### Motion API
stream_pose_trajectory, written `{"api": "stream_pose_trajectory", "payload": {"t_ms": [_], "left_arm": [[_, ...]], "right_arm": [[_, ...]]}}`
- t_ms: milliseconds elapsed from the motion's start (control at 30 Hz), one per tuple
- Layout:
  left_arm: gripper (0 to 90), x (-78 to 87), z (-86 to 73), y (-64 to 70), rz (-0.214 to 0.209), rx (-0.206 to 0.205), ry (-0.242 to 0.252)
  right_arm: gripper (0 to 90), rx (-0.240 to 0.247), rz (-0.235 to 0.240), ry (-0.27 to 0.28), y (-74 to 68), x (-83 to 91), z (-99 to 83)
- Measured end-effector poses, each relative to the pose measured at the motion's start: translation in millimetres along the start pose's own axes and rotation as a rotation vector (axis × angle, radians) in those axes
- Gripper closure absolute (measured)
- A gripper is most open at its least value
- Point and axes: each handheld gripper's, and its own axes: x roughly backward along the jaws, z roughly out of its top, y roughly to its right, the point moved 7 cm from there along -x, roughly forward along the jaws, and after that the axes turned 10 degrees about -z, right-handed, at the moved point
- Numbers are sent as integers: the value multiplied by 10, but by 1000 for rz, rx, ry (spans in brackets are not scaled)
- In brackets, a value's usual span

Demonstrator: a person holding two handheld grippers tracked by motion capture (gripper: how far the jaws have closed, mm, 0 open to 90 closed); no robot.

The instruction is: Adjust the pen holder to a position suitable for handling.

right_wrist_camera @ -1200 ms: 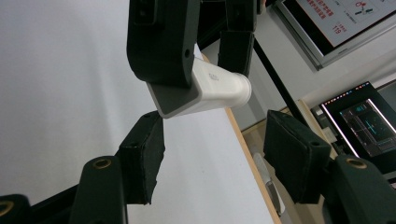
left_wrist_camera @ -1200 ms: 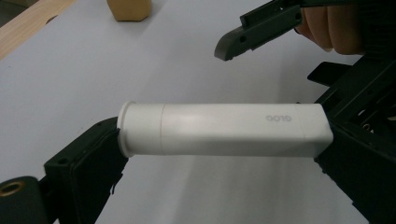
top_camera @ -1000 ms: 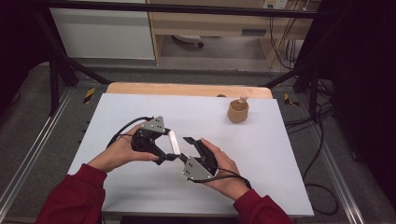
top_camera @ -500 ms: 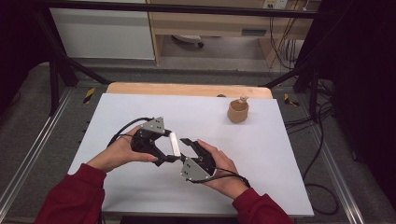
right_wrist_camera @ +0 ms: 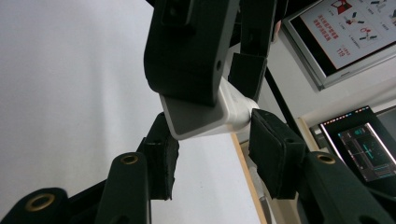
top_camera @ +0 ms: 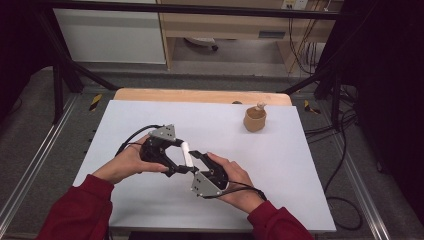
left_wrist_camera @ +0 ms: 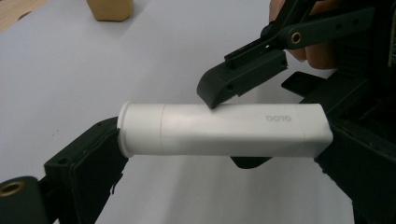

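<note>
A white tube [top_camera: 186,152] with a cap at one end is held lengthwise, just above the white table [top_camera: 300,165]. My left gripper [top_camera: 180,156] is shut on it end to end, one jaw on the cap, the other on the flat base. In the left gripper view the tube [left_wrist_camera: 224,130] lies across between those jaws. My right gripper [top_camera: 196,162] comes from the near right. Its two pads [right_wrist_camera: 161,158] press the sides of the tube [right_wrist_camera: 205,119] near the base. The right gripper's upper fingertip [left_wrist_camera: 219,88] rests on the tube's top.
A small tan cup [top_camera: 254,120] stands at the far right of the table, with something small in it. A wooden strip [top_camera: 200,95] runs along the table's far edge. Cables [top_camera: 135,135] trail from both grippers. Screens [right_wrist_camera: 345,28] show beyond the table in the right gripper view.
My right gripper has moved left and forward until its jaws are around the tube. The left gripper and the tube have hardly moved.
</note>
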Motion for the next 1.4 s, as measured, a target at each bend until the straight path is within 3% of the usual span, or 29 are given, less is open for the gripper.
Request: {"api": "stream_pose_trajectory", "payload": {"t_ms": [733,967,1133,1400], "left_arm": [[34,-46,-7,-12,-16,37,4],[33,-43,-4,-24,-35,82,15],[12,-65,-19,-40,-52,133,33],[12,-86,-39,-44,-61,152,66]], "right_arm": [[562,56,-17,16,-26,-15,62],[603,88,-27,24,-20,-4,65],[705,112,-38,40,-19,12,90],[706,108,-17,35,-40,21,68]]}}
